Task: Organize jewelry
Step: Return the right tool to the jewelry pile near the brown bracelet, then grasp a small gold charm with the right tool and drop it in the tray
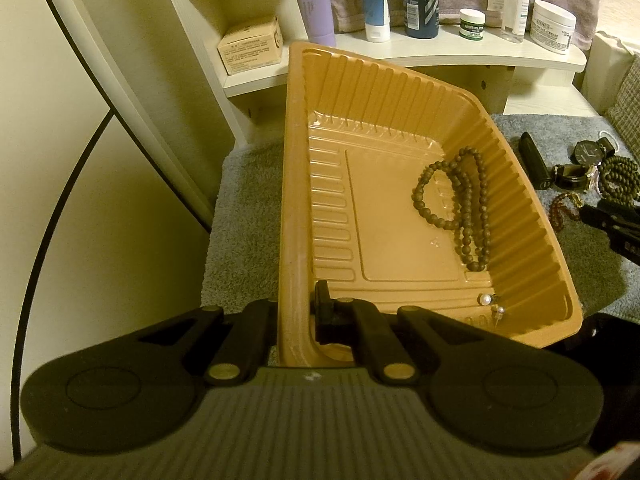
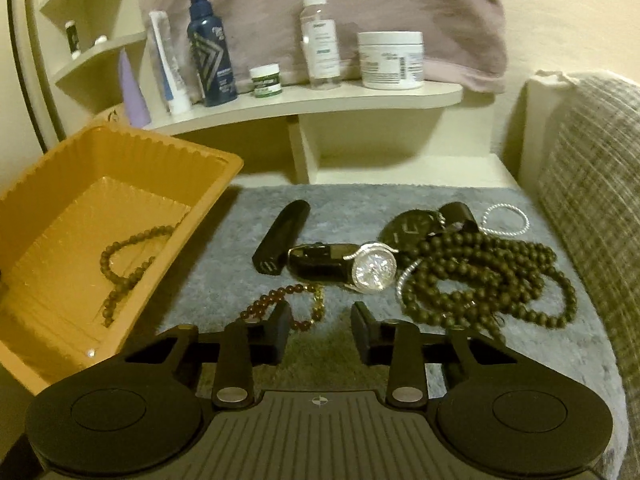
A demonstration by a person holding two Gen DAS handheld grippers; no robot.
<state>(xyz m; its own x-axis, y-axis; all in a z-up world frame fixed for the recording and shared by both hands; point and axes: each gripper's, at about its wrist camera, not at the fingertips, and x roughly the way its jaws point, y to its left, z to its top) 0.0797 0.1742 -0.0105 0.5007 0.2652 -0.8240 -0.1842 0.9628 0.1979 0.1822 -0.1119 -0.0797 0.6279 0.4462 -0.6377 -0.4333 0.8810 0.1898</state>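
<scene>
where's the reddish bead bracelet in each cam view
Left wrist: reddish bead bracelet at the far right edge, on the grey mat, partly cut off.
Right wrist: low centre, bracelet just ahead of the fingertips.
Shared landmark: orange tray, lying to the bracelet's left in both.

You are working under dim, warm yellowish indoor light in both views. Fisheye lens is bending cream wooden shelf (image 2: 304,108) and wall lines at edges; corners are going black. Right wrist view is looking softer, labels on white plastic cream jar (image 2: 390,60) blurring. Rhinestone silver watch face (image 2: 375,270) is glaring. Ribbed orange plastic tray (image 1: 400,92) is casting shadow onto fluffy grey mat (image 2: 360,208).
</scene>
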